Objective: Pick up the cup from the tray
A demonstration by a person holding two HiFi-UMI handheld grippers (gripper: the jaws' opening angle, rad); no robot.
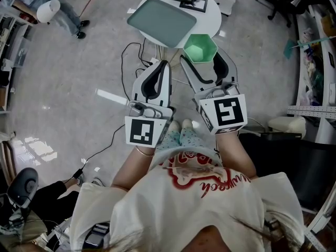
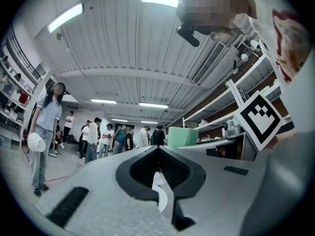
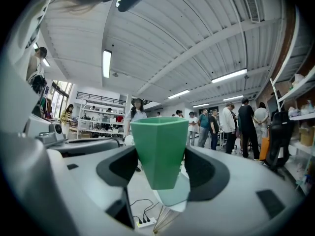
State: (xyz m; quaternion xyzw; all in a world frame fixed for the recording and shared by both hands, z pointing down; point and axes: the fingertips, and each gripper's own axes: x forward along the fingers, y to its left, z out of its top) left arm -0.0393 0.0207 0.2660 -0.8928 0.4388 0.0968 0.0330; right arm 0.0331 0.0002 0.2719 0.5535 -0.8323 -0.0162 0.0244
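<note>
Green faceted cup (image 1: 200,48), upper centre of the head view, off the grey-green tray (image 1: 157,17) and just below its lower right corner in the frame. The tray lies on a round white table (image 1: 212,16). The cup stands upright, mouth up, and looks empty.

By its look it is thin, stiff plastic: probably light, smooth-walled and tapering to the base, so it could slide in a loose grip. Opposite flat facets at mid-height are the natural hold.

Right gripper (image 1: 201,58): its pads press the cup's two sides. In the right gripper view the cup (image 3: 160,149) fills the gap at frame centre.

Left gripper (image 1: 162,66): jaws drawn together on nothing, held level beside the right one at centre frame.

Both forearms reach forward from the lower frame, tools roughly parallel.
</note>
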